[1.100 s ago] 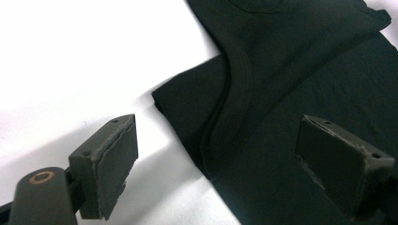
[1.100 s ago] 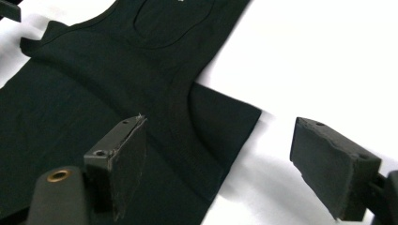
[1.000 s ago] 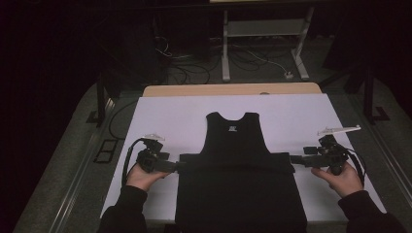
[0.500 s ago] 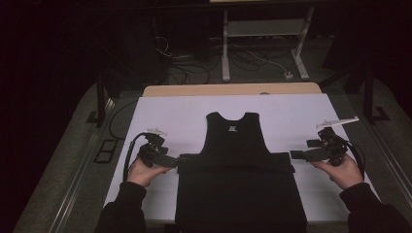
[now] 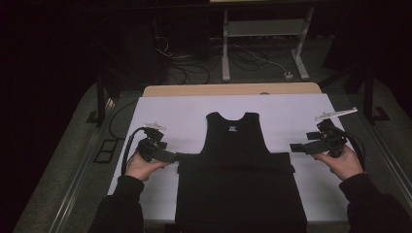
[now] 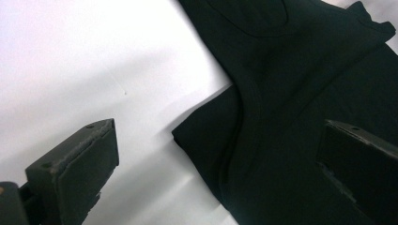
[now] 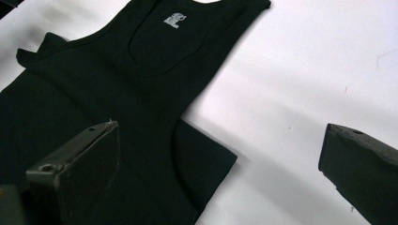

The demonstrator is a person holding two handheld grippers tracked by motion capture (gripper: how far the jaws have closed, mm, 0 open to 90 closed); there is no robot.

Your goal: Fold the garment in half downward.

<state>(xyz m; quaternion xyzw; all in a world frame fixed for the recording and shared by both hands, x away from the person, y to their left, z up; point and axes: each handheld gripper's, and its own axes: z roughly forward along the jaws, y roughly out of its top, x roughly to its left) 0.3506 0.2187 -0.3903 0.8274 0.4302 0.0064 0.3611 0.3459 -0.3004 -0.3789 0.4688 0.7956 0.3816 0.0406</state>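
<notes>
A black sleeveless top (image 5: 236, 145) lies flat on the white table cover (image 5: 184, 116), neck at the far side. Its upper part lies over a wider band with corners left and right. My left gripper (image 5: 174, 156) is open and points at the left corner. In the left gripper view that corner (image 6: 187, 133) lies between the wide-apart jaws of the left gripper (image 6: 218, 140). My right gripper (image 5: 293, 148) is open just off the right corner. In the right gripper view the cloth corner (image 7: 220, 161) lies between the spread jaws of the right gripper (image 7: 220, 140), and a white label (image 7: 172, 19) shows at the neck.
The top's lower part (image 5: 238, 204) reaches the table's near edge. A wooden table edge (image 5: 228, 90) shows beyond the cover. Cables (image 5: 243, 58) and white stand legs (image 5: 226, 48) are on the floor behind. White cover lies bare on both sides of the top.
Both grippers have shifted slightly toward the far side. The right one has drawn a little away from the top's right corner. The top lies as before.
</notes>
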